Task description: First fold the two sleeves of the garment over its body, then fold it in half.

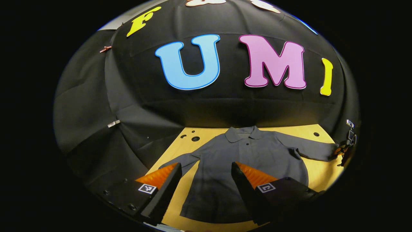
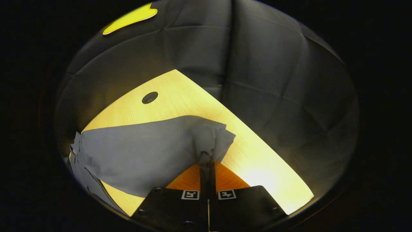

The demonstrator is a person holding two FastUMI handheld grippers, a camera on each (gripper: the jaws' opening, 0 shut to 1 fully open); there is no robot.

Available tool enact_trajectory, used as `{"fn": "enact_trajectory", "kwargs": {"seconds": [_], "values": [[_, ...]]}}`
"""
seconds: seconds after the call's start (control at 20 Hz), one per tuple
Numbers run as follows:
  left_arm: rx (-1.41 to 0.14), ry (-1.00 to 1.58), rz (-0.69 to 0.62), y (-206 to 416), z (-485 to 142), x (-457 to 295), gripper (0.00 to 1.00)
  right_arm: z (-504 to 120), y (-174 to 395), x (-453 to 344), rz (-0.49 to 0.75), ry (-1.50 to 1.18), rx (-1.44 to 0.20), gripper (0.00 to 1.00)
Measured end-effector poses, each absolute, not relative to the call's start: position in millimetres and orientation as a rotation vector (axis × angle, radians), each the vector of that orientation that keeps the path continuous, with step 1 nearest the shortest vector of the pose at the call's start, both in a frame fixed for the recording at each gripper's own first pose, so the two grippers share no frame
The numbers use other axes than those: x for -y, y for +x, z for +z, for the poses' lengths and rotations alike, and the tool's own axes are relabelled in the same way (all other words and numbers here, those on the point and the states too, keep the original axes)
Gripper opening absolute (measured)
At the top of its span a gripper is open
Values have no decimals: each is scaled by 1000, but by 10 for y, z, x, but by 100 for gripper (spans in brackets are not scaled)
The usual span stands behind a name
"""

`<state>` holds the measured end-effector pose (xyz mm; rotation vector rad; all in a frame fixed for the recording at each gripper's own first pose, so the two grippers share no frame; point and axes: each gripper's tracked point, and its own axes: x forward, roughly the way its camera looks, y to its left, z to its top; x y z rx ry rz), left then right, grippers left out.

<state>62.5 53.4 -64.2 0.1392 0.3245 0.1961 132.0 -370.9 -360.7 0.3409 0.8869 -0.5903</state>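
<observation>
A grey collared shirt [image 1: 244,161] lies flat on the wooden table [image 1: 322,177], collar toward the back wall and both sleeves spread out. In the left gripper view my left gripper [image 1: 206,169] hangs open above the shirt's lower body, holding nothing. The shirt's right sleeve [image 1: 317,150] runs out to the table's right side, where my right gripper [image 1: 342,151] pinches the cuff. In the right gripper view the right gripper [image 2: 206,158] is shut on the bunched cuff [image 2: 210,138] of that sleeve [image 2: 141,151], which stretches off to the left.
The table [image 2: 180,93] has round holes at its back left [image 1: 195,139] and back right [image 1: 316,134], one hole [image 2: 150,97] showing beyond the sleeve. Black cloth walls close in the table at the back and both sides. Bare wood [image 2: 264,174] lies right of the cuff.
</observation>
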Motion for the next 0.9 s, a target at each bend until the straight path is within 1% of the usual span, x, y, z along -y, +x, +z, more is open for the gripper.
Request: {"fn": "enact_trajectory", "kwargs": {"seconds": [0.1, 0.3, 0.5, 0.65, 0.9], "values": [[-330, 137, 178, 598, -665, -531, 98, -3468, 1353, 3690, -575, 307, -873, 6], [-326, 122, 158, 491, -678, -555, 98, -3023, 1530, 3539, -505, 177, -822, 6], [-316, 128, 154, 376, -706, -612, 98, -2560, 1695, 3356, -457, 115, -744, 6], [-300, 110, 153, 267, -696, -680, 98, -2014, 1820, 3112, -386, 50, -688, 6], [-289, 82, 200, 73, -730, -851, 98, -1081, 2096, 2498, -247, -113, -584, 6]]}}
